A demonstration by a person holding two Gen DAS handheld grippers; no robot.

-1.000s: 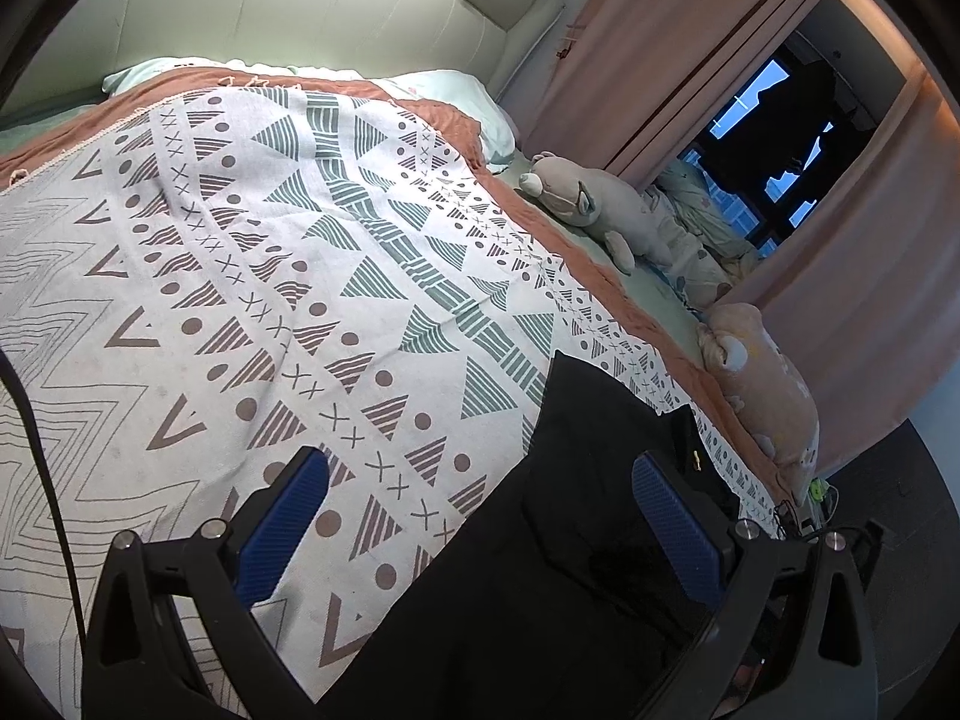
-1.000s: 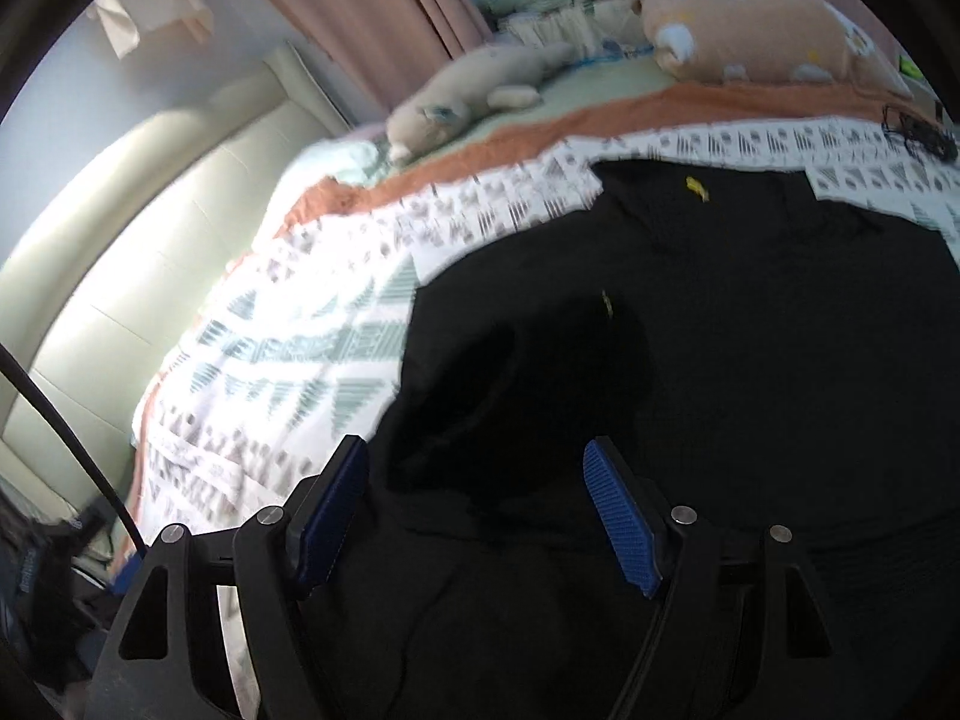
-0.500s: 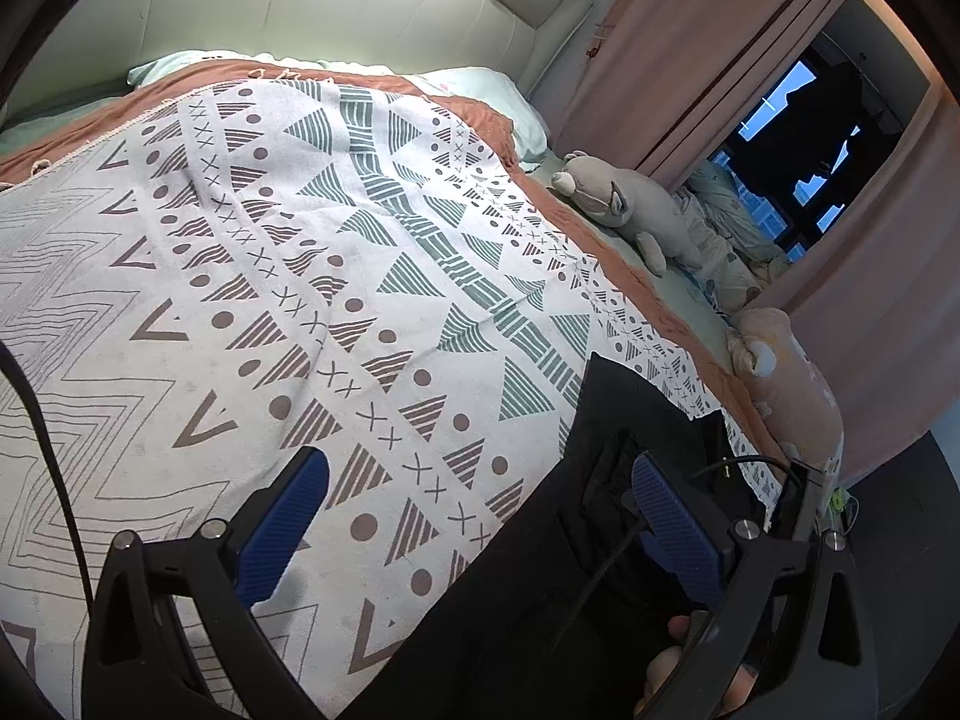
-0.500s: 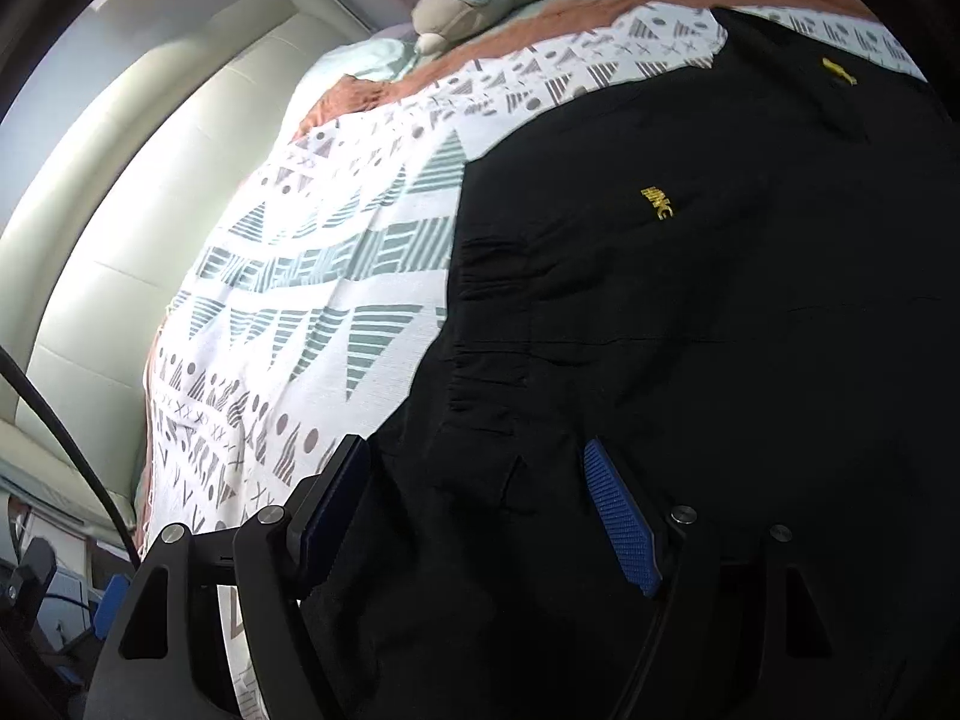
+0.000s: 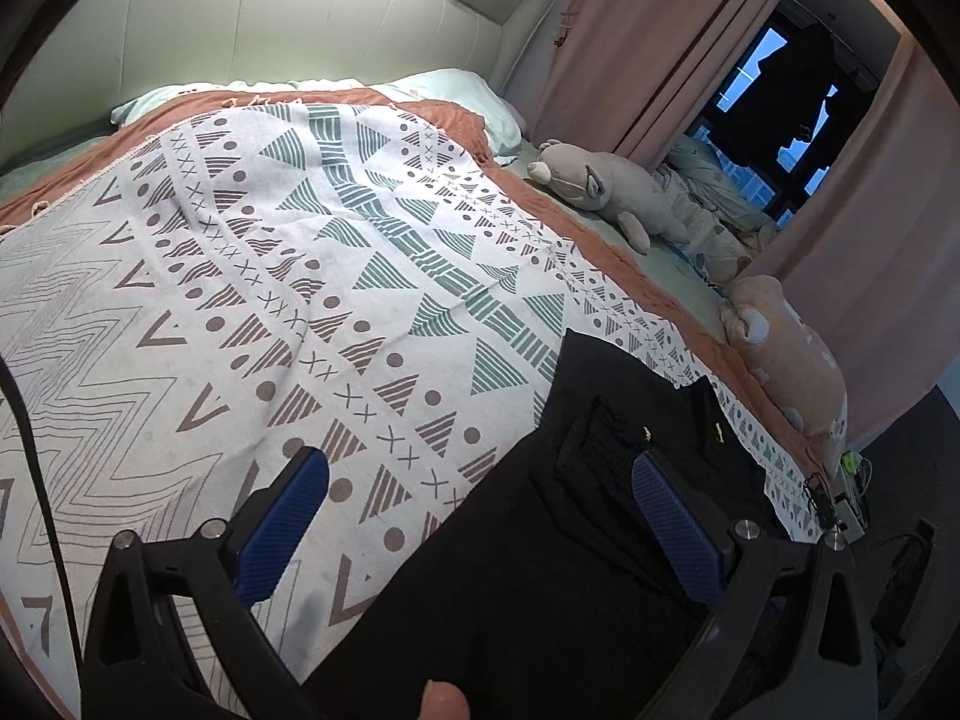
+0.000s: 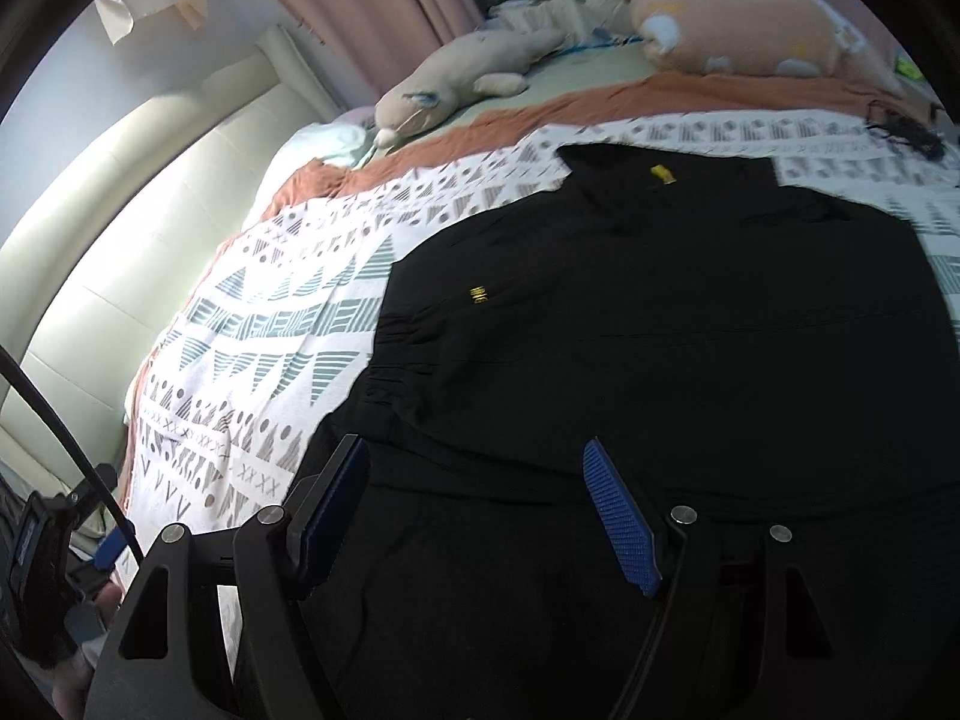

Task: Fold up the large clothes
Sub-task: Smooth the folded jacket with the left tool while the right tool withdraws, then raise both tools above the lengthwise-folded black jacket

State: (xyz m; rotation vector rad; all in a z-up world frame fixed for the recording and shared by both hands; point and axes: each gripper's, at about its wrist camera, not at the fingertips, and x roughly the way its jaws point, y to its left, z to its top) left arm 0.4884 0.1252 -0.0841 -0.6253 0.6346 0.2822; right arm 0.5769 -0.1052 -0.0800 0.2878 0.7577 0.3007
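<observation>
From the left wrist camera, the left claw [image 5: 477, 510] is spread wide with nothing between its blue pads [image 5: 282, 525]. It hangs over the bed, where a white blanket [image 5: 240, 276] with triangles, dots and zigzags covers most of the top. The black garment [image 5: 558, 552] lies on the blanket at the lower right – one pad is over the blanket, the other over the black cloth. A grey plush toy [image 5: 606, 192] and a peach plush toy [image 5: 786, 354] lie along the far edge of the bed, next to pink curtains [image 5: 636, 42]. A fingertip [image 5: 444, 701] peeks in at the bottom.

From the right wrist camera, the right claw [image 6: 474, 516] is spread wide too, holding nothing. Both its pads [image 6: 621, 519] hang just above the black garment [image 6: 690, 330], which lies flat on the blanket [image 6: 270, 324] and fills most of the picture. Two small yellow marks [image 6: 478, 294] show on the cloth. The two plush toys – grey [image 6: 456, 90] and peach [image 6: 744, 30] – lie beyond it.
</observation>
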